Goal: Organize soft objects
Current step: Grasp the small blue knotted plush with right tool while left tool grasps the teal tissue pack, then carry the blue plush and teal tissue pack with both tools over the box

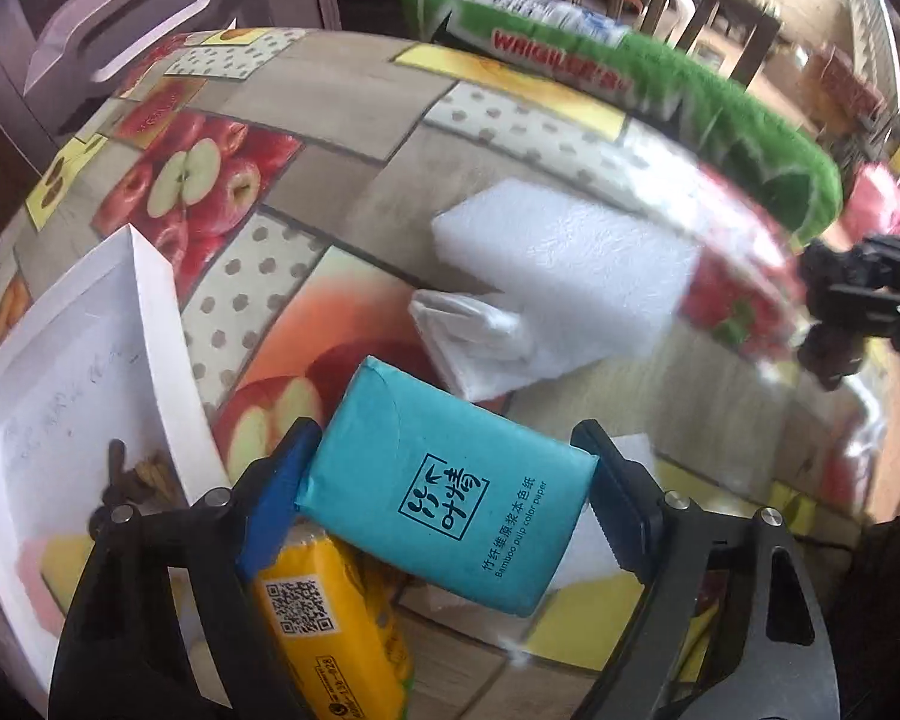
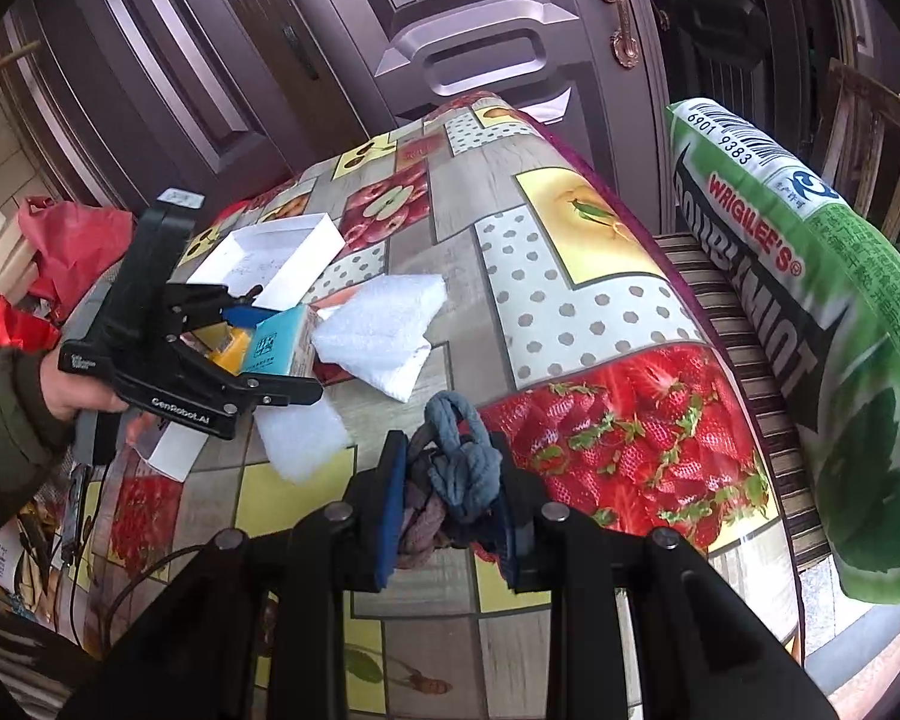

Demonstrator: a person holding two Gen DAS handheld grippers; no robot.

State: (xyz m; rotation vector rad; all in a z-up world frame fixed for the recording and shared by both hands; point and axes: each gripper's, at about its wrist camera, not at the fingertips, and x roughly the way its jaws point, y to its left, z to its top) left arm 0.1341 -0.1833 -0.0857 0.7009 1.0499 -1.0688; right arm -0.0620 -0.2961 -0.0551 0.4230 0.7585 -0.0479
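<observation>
Teal tissue pack [image 1: 450, 492] lies slantwise between the left gripper [image 1: 450, 480] jaws, pads at its short ends, contact unconfirmed, above a yellow pack [image 1: 330, 618]. Right gripper [image 2: 450, 492] is clamped on knotted cloth [image 2: 456, 468].

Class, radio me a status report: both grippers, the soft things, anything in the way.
Left gripper straddling teal tissue pack, grip unconfirmed. Right gripper shut on knotted rope. White foam block just beyond the tissue pack.

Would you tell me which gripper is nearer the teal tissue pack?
Left. The left gripper straddles the teal tissue pack; the right gripper, clamping knotted rope, sits apart across the table.
</observation>
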